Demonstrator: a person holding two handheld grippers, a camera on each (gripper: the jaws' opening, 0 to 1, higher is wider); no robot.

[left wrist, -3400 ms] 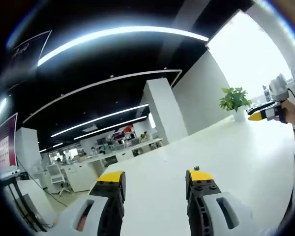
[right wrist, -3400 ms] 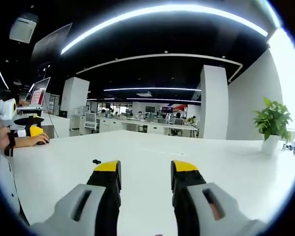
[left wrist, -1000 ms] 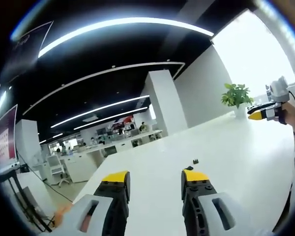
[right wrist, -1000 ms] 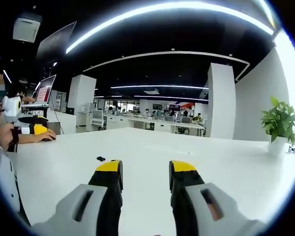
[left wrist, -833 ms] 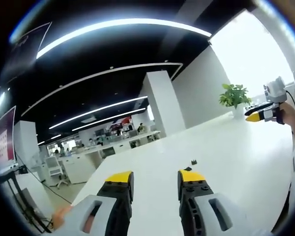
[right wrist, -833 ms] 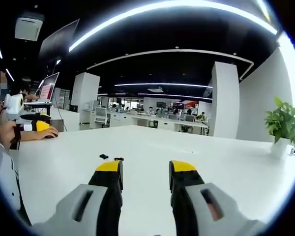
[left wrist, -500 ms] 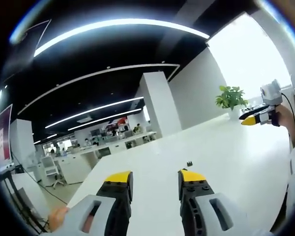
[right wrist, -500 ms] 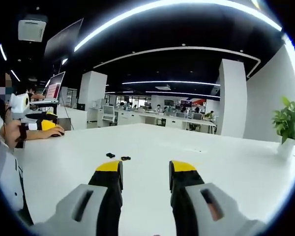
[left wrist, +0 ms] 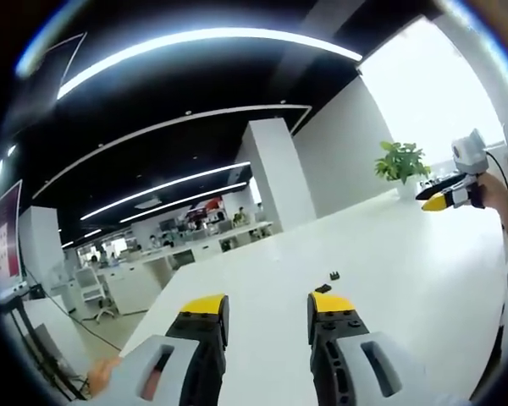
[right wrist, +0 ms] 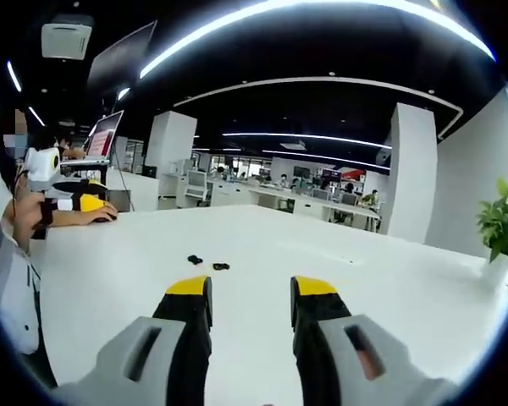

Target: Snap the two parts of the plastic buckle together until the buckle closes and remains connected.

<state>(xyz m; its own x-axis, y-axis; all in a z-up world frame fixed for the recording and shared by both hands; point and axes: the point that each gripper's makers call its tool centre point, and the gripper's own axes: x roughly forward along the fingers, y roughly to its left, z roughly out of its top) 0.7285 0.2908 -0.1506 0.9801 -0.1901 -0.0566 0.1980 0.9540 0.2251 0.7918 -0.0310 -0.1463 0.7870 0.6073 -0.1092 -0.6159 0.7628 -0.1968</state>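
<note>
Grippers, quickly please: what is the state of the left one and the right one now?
Left gripper: open, holding nothing, above the white table.
Right gripper: open, holding nothing; the two buckle parts lie ahead on the table.

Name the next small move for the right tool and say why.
Probably ease the right tool forward and down toward the two buckle parts. They lie apart on the white table, ahead and slightly left of its open jaws, and it holds nothing.

Two buckle parts (right wrist: 195, 260) (right wrist: 221, 266), one potted plant (left wrist: 400, 163), one white table (right wrist: 364, 279).
</note>
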